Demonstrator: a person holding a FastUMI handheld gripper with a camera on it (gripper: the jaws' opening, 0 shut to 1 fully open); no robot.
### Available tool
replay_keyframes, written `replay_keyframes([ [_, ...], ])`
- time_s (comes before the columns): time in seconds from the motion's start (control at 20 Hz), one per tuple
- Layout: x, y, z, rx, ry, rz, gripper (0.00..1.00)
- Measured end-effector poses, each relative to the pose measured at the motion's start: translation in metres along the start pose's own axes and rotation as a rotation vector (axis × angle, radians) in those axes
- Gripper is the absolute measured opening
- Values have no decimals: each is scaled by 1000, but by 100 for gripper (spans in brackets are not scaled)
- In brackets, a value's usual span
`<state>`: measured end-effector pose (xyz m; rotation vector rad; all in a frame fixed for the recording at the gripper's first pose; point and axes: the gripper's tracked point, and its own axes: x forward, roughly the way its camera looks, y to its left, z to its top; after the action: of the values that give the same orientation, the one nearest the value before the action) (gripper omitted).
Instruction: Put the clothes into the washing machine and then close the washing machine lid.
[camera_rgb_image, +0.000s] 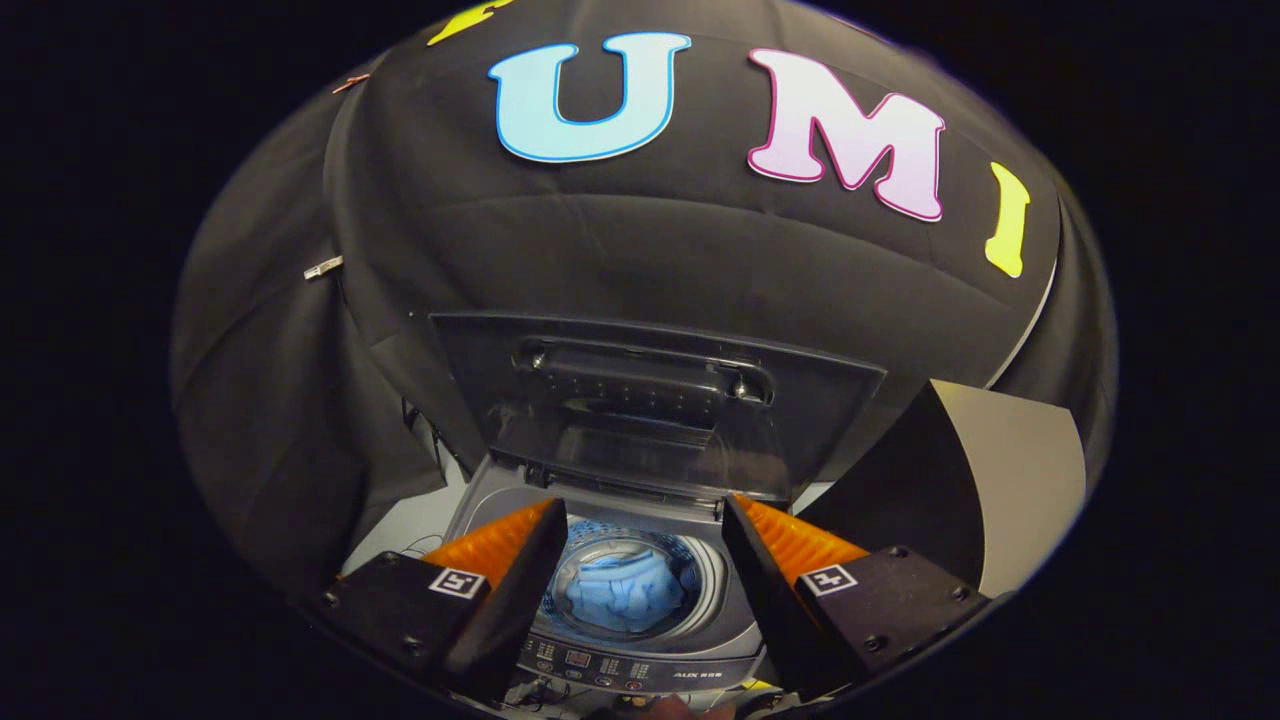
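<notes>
Now: clothes in the drum, lid waiting to be shut

Starting at the gripper (645, 545): its two fingers are standing spread wide apart, holding nothing, with open air between the pads. Through that gap the view is looking down into the washing machine (640, 660), so the gripper is hovering above the machine's front edge, tilted forward and downward over the opening.

Between the fingers, below them, the clothes (622, 595) are lying bundled in the bottom of the drum (700, 575) — a pale blue crumpled heap, inside the metal ring and clear of the rim as far as the picture tells. Nearer than the drum, the control panel (600, 662) is running along the machine's front.

Beyond the fingertips, the lid (655, 400) is standing raised, leaning back toward the booth wall, its handle (640, 370) facing the camera across the upper part. To the right, beside the machine, a pale board (1020, 480) is standing.

Judgement on progress: the loading part is looking finished, since cloth is sitting inside and the fingers are empty. What is remaining is the closing. That is calling for a reach up and ahead to the lid's top edge or handle, then a pull forward and down
</notes>
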<state>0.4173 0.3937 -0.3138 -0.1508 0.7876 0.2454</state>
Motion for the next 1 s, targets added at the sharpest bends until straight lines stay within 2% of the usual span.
replay_keyframes([
  [0.25,-17,9,25,4,-87,29,98],
  [0.45,-39,9,70,-33,-214,31,98],
  [0.55,-47,16,96,-54,-295,68,98],
  [0.7,-47,0,123,-66,-357,28,98],
  [1.0,-14,-16,180,44,-440,13,98],
])
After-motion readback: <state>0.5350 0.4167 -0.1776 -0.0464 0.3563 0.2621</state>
